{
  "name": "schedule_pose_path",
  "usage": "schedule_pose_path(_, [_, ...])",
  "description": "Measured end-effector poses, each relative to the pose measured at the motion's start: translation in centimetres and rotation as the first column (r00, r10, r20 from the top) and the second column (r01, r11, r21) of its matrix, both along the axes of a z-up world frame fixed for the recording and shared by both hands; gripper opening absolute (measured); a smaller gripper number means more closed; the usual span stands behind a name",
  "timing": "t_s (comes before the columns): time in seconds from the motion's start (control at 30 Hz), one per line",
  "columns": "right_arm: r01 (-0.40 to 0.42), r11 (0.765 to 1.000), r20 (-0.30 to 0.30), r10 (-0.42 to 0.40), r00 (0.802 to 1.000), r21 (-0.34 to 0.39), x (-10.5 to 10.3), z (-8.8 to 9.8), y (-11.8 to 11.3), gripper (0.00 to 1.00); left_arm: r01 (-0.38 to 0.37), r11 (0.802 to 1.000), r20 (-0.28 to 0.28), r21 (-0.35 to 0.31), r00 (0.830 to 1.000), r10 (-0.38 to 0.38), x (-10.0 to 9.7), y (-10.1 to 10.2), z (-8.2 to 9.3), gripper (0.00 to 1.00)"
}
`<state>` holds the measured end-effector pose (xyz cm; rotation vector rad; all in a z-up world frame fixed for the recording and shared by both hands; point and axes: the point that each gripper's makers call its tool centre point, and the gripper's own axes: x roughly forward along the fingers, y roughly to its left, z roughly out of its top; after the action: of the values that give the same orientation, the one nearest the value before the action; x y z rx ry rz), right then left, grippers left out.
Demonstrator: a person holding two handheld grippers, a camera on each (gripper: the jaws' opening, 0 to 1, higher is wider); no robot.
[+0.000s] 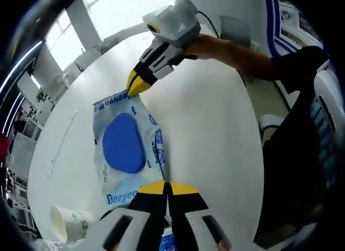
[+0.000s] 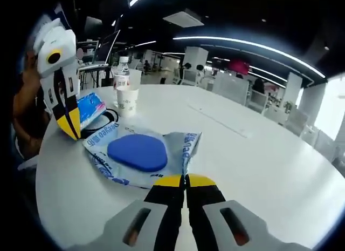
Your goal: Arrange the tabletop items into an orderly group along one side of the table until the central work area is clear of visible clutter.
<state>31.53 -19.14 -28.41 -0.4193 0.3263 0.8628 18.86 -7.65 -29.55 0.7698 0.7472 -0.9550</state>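
Note:
A soft wet-wipes pack (image 1: 125, 143) with a blue oval lid lies flat on the white round table (image 1: 215, 127). My left gripper (image 1: 167, 187) is shut on its near edge, yellow tips together. My right gripper (image 1: 137, 85) comes in from the top and pinches the pack's far end. In the right gripper view the same pack (image 2: 137, 152) lies just ahead. There the right gripper (image 2: 186, 181) is shut on its near edge, and the left gripper (image 2: 70, 127) holds the opposite end at the left.
A paper cup (image 2: 128, 101), a water bottle (image 2: 122, 73) and a small blue packet (image 2: 89, 108) on a black cable stand together near the table's rim. The cup (image 1: 67, 223) sits beside my left jaws. A person's arm (image 1: 232, 51) reaches over the table. Dark seating (image 1: 302, 154) flanks the edge.

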Motion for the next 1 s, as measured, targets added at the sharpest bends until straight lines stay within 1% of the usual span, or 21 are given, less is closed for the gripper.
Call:
schedule_pose_path(0.07, [0.001, 1.000, -0.003, -0.001, 1.000, -0.005, 0.0, -0.2, 0.0, 0.00, 0.009, 1.000, -0.003, -0.005, 1.000, -0.009, -0.1, -0.2, -0.3, 0.00])
schedule_pose_path(0.13, [0.002, 1.000, -0.002, -0.002, 1.000, -0.009, 0.0, -0.3, 0.0, 0.00, 0.015, 1.000, 0.004, 0.004, 1.000, -0.015, -0.1, -0.2, -0.5, 0.00])
schedule_pose_path(0.2, [0.001, 1.000, -0.005, -0.002, 1.000, -0.009, 0.0, -0.4, 0.0, 0.00, 0.014, 1.000, 0.006, 0.008, 1.000, -0.014, -0.2, -0.1, -0.5, 0.04])
schedule_pose_path(0.3, [0.002, 1.000, -0.008, -0.002, 1.000, -0.007, 0.0, -0.4, 0.0, 0.00, 0.016, 1.000, 0.018, 0.014, 1.000, -0.017, -0.1, 0.0, -0.6, 0.05])
schedule_pose_path(0.4, [0.001, 1.000, -0.007, -0.001, 1.000, -0.008, 0.1, -0.4, 0.0, 0.00, 0.016, 1.000, 0.026, 0.021, 1.000, -0.017, -0.1, 0.0, -0.9, 0.09])
schedule_pose_path(0.57, [0.001, 1.000, -0.008, -0.001, 1.000, -0.009, 0.1, -0.5, -0.1, 0.00, 0.020, 0.997, 0.062, 0.073, 0.998, -0.025, 0.3, 0.1, -1.5, 0.12])
schedule_pose_path(0.67, [0.000, 1.000, -0.009, 0.000, 1.000, -0.010, 0.1, -0.5, -0.1, 0.00, 0.030, 0.991, 0.090, 0.134, 0.995, -0.042, 0.5, 0.5, -1.9, 0.14])
schedule_pose_path(0.73, [0.000, 1.000, -0.011, 0.000, 1.000, -0.009, 0.0, -0.6, -0.2, 0.00, 0.030, 0.991, 0.092, 0.132, 0.995, -0.042, 0.6, 0.3, -2.2, 0.16])
schedule_pose_path(0.8, [-0.001, 1.000, -0.013, 0.001, 1.000, -0.011, -0.1, -0.7, -0.2, 0.00, 0.036, 0.990, 0.097, 0.135, 0.994, -0.050, 0.6, 0.2, -2.3, 0.16])
schedule_pose_path(0.87, [-0.002, 1.000, -0.013, 0.002, 1.000, -0.011, -0.2, -0.8, -0.2, 0.00, 0.036, 0.989, 0.094, 0.142, 0.994, -0.049, 0.7, 0.3, -2.5, 0.11])
schedule_pose_path(0.9, [-0.003, 1.000, -0.015, 0.003, 1.000, -0.011, -0.2, -0.8, -0.2, 0.00, 0.033, 0.987, 0.118, 0.157, 0.992, -0.052, 1.1, 0.5, -2.3, 0.08])
schedule_pose_path(0.93, [-0.003, 1.000, -0.016, 0.003, 1.000, -0.011, -0.3, -0.9, -0.2, 0.00, 0.029, 0.987, 0.124, 0.161, 0.991, -0.049, 1.2, 0.6, -2.3, 0.07])
schedule_pose_path(1.0, [-0.004, 1.000, -0.018, 0.004, 1.000, -0.009, -0.3, -0.9, -0.2, 0.00, 0.030, 0.986, 0.115, 0.161, 0.992, -0.049, 1.1, 0.6, -2.4, 0.06])
